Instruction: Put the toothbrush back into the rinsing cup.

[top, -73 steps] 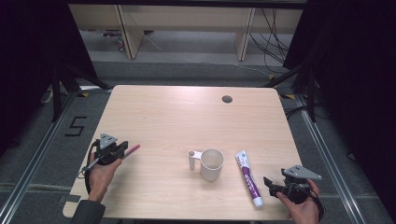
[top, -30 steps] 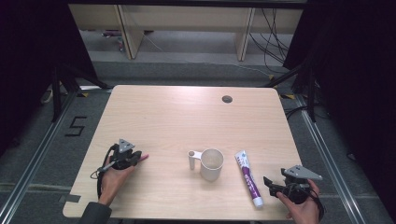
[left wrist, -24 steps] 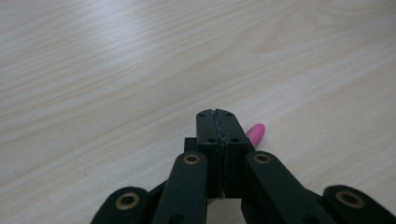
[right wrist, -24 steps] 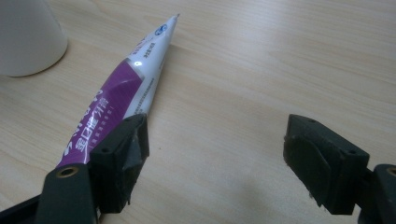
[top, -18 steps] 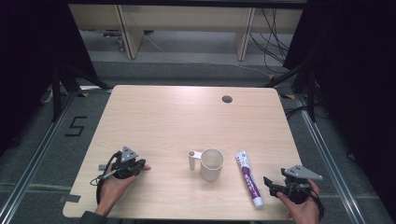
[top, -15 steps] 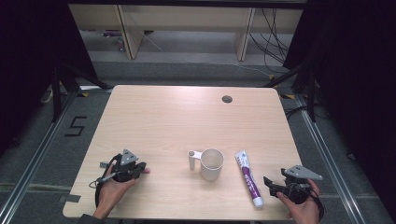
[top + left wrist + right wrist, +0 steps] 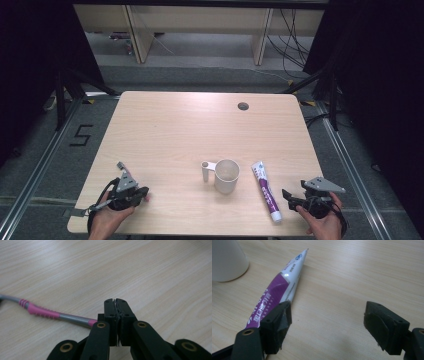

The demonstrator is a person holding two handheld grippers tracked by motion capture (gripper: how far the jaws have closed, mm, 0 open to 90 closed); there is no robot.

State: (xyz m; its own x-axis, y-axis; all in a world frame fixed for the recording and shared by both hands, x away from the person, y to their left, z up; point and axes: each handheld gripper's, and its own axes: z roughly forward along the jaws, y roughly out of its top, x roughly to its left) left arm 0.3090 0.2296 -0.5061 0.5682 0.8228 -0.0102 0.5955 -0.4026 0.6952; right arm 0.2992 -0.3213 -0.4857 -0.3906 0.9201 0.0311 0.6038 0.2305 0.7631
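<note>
The left hand (image 7: 107, 220) enters past the table's (image 7: 200, 125) near-left corner, holding the left gripper (image 7: 142, 191) low over the table with its jaws pressed together. The right hand (image 7: 327, 225) sits at the table's near-right corner, its right gripper (image 7: 287, 197) low, jaws spread wide apart.

Counted on the wooden table (image 7: 165, 125): one white mug (image 7: 226, 176) with one handle, one purple-and-white toothpaste tube (image 7: 265, 190), one pink-and-grey toothbrush (image 7: 47, 314), one small dark round hole (image 7: 243, 106) near the far edge. Two hand-held grippers, the left gripper (image 7: 141, 191) and the right gripper (image 7: 288, 198), two black jaws on each. One floor marking, a single "5" (image 7: 80, 135).
</note>
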